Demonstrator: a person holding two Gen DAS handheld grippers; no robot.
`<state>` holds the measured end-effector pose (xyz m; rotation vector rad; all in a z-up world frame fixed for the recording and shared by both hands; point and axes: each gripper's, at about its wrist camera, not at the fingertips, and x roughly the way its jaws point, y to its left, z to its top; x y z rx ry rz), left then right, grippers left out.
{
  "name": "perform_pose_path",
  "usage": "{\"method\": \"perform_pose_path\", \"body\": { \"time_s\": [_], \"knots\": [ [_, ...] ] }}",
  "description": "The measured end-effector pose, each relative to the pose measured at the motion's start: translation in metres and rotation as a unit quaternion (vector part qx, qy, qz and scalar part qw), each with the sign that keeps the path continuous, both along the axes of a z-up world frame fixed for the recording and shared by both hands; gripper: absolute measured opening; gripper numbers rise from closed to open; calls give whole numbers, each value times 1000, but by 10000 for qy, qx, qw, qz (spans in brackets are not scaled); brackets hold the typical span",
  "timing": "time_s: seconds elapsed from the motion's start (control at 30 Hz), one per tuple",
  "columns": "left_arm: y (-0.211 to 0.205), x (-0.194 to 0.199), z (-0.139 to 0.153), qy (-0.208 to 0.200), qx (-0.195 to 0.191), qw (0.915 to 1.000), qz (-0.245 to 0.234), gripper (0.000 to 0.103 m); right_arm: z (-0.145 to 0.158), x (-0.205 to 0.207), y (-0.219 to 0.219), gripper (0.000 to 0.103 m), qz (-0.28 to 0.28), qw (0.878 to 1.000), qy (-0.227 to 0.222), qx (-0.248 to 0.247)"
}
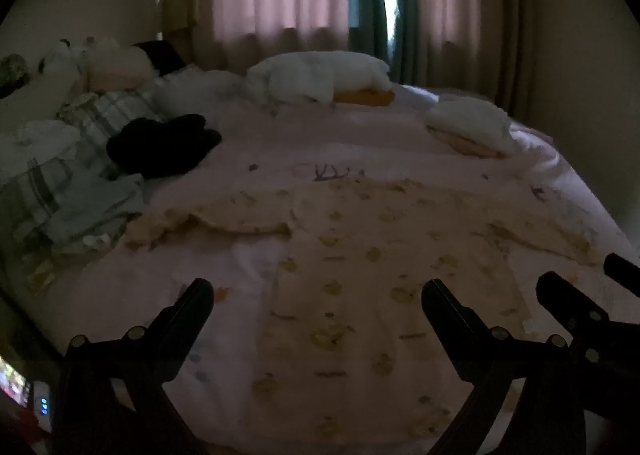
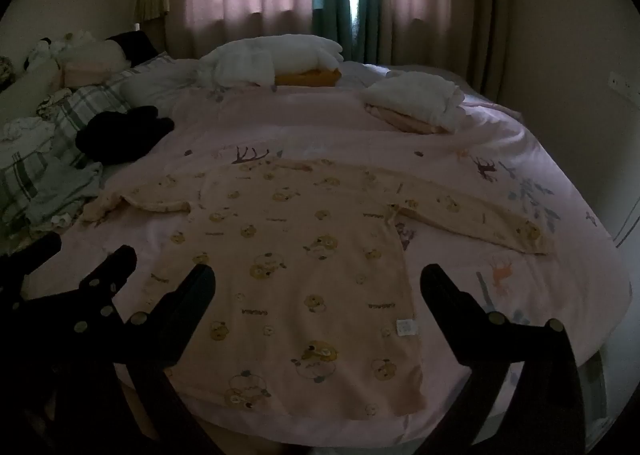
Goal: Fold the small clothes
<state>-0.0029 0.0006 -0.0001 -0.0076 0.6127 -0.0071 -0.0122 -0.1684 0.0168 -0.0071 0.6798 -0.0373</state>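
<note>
A wide bed covered by a pale pink sheet printed with small deer and leaf motifs [image 2: 460, 123] carried everything. Spread flat on its near half lay a peach long-sleeved baby top with a bear print [image 2: 312, 255], sleeves stretched out to either side. Farther back sat a folded white stack over an orange piece [image 2: 276, 63], a smaller white and peach folded pile [image 2: 416, 103] to the right, and at the left a crumpled black garment [image 2: 124, 131] beside a heap of plaid and pale green clothes [image 2: 44, 159].
</note>
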Motion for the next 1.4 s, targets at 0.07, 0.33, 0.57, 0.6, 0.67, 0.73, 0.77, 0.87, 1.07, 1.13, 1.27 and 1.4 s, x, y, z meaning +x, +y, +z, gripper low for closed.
{"method": "perform_pose_path", "body": {
  "time_s": [0.07, 0.33, 0.57, 0.6, 0.67, 0.73, 0.77, 0.87, 1.07, 1.13, 1.27, 1.4],
  "knots": [
    [-1, -3, 0, 19, -21, 10000, -13, 103, 0, 0, 0, 103, 8, 10000, 62, -22],
    [-1, 3, 0, 65, -248, 9997, -8, 103, -1, 0, 0, 103, -12, 10000, 27, -14],
    [-1, 3, 3, 42, -277, 9996, -19, 103, 3, 1, -1, 103, -22, 10000, 23, -27],
    [3, 4, 5, 55, -310, 9995, -29, 103, 3, 0, -2, 103, -24, 10000, 23, -21],
    [4, 3, 5, 37, -286, 9996, -72, 103, 1, -1, -2, 103, -30, 10000, 29, -24],
    [3, 1, 6, 9, -261, 9996, -79, 103, 2, -1, -2, 103, -37, 10000, 33, -39],
    [4, 2, 6, 11, -288, 9995, -88, 103, 3, -2, -1, 103, -39, 10000, 23, -41],
    [8, 3, 6, 36, -508, 9986, -118, 103, 0, -2, -4, 103, -60, 10000, 7, 13],
    [12, 1, 6, -10, -841, 9965, -38, 103, -2, -3, -1, 103, -83, 10000, -15, -31],
    [7, 1, 7, -38, -699, 9975, -21, 103, -2, -3, -1, 103, -62, 10000, -9, -26],
    [0, -1, 7, -107, -483, 9988, -19, 103, 0, -2, -5, 103, -59, 10000, -23, -19],
    [-2, -1, 6, -135, -351, 9993, -31, 103, 0, -1, -5, 103, -68, 10000, -7, -16]
  ]
}}
